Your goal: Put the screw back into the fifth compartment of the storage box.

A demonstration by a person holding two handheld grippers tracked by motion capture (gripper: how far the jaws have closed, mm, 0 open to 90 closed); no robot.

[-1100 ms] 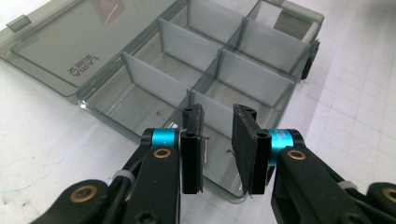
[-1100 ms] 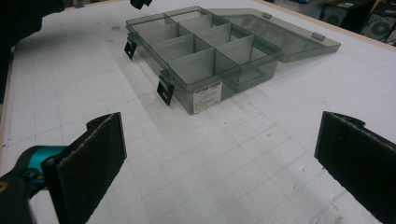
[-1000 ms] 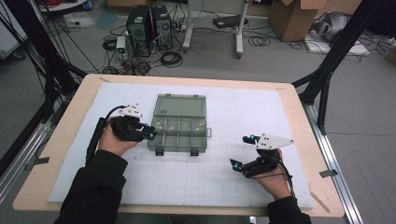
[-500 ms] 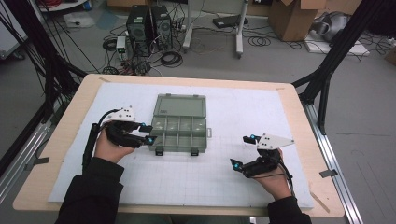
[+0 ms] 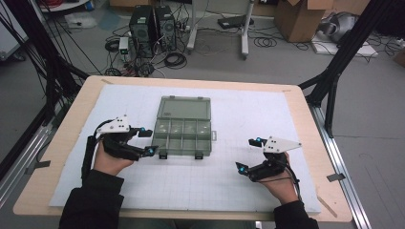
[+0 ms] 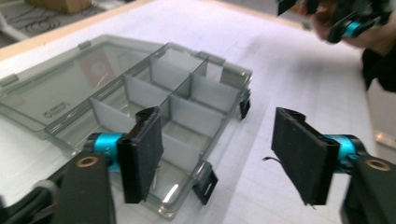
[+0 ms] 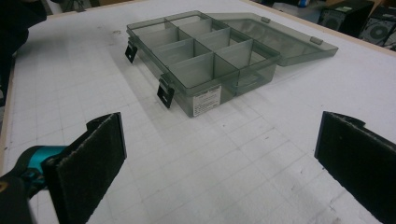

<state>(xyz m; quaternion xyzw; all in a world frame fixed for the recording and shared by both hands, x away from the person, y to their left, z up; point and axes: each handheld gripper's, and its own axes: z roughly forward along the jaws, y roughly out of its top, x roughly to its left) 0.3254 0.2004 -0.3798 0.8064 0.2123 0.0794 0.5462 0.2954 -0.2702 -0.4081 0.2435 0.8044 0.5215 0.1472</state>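
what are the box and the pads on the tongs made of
Compartment box: looks like smoky translucent hard plastic, glossy; dividers and the table grid show through its walls. Its latches look like opaque black plastic. Pads on the right tongs: matte black with a fuzzy texture, probably foam or rubber.

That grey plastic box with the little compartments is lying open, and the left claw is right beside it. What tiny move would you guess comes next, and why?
Probably the left gripper eases a little further toward the box to steady its left wall. Its jaws stand open beside that wall, holding nothing. The lid lies flat behind, and the compartments look empty. The right gripper, also open, waits apart on the white mat.
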